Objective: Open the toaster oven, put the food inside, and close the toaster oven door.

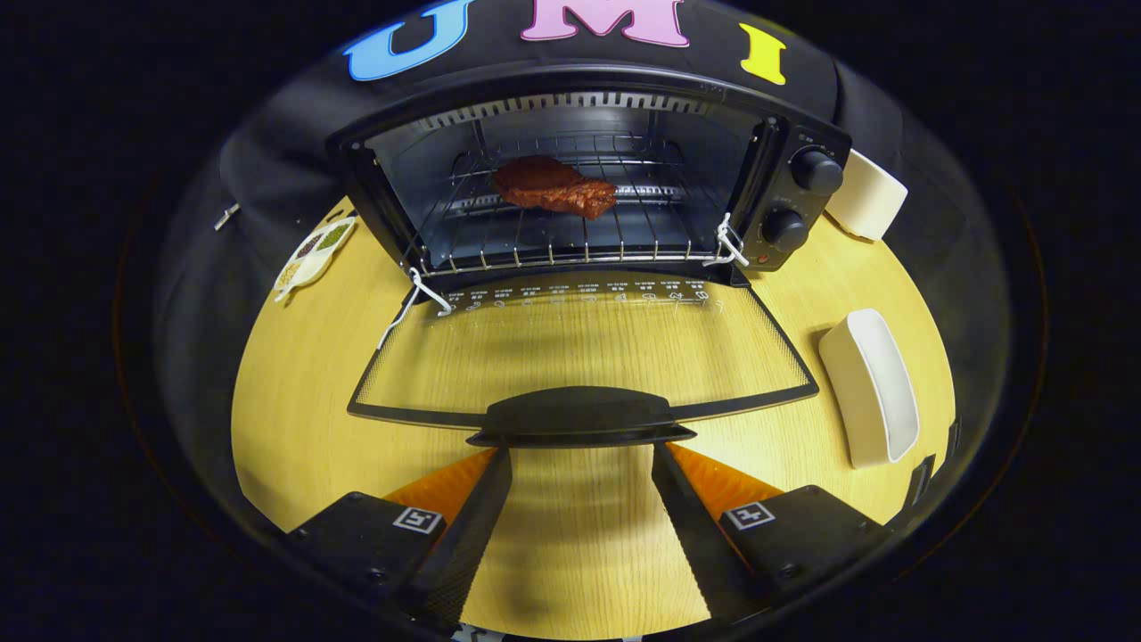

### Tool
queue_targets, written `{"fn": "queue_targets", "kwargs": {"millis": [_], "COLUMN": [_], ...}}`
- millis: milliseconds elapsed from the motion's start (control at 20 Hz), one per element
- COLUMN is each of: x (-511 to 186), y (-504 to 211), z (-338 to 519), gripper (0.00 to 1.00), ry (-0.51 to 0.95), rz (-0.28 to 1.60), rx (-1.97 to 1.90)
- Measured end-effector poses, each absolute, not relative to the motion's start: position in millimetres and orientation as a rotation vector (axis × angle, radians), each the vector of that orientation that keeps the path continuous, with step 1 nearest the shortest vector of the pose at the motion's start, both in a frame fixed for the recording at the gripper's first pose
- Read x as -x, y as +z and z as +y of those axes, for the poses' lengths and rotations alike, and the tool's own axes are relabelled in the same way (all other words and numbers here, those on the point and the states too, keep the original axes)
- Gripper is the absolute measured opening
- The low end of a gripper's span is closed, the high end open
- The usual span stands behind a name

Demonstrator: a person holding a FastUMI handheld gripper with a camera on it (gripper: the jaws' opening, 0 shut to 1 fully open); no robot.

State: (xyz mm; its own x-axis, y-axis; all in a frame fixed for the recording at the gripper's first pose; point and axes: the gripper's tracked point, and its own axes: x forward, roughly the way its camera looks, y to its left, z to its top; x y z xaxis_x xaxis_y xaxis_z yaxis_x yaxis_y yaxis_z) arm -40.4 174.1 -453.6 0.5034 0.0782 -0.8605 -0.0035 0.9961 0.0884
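Meat (554, 185) lies on the wire rack (553, 241) inside the oven (588, 178), whose glass door (579, 348) is folded down flat over the wooden table (303, 401). The gripper (579, 455) is spread wide, its fingers reaching to the door's handle (579, 417), one tip at each end; whether they touch it or sit just under it is hard to tell. Two knobs (802, 196) sit on the oven's right panel. A white dish (872, 388) lies right of the door, a small divided plate (314, 251) left of the oven.
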Motion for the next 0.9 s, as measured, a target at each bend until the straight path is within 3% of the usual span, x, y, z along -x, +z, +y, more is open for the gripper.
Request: {"fn": "queue_targets", "kwargs": {"millis": [900], "x": [9], "y": [-365], "z": [171], "gripper": [0.99], "ry": [0.081], "rz": [0.801], "rx": [-0.139]}}
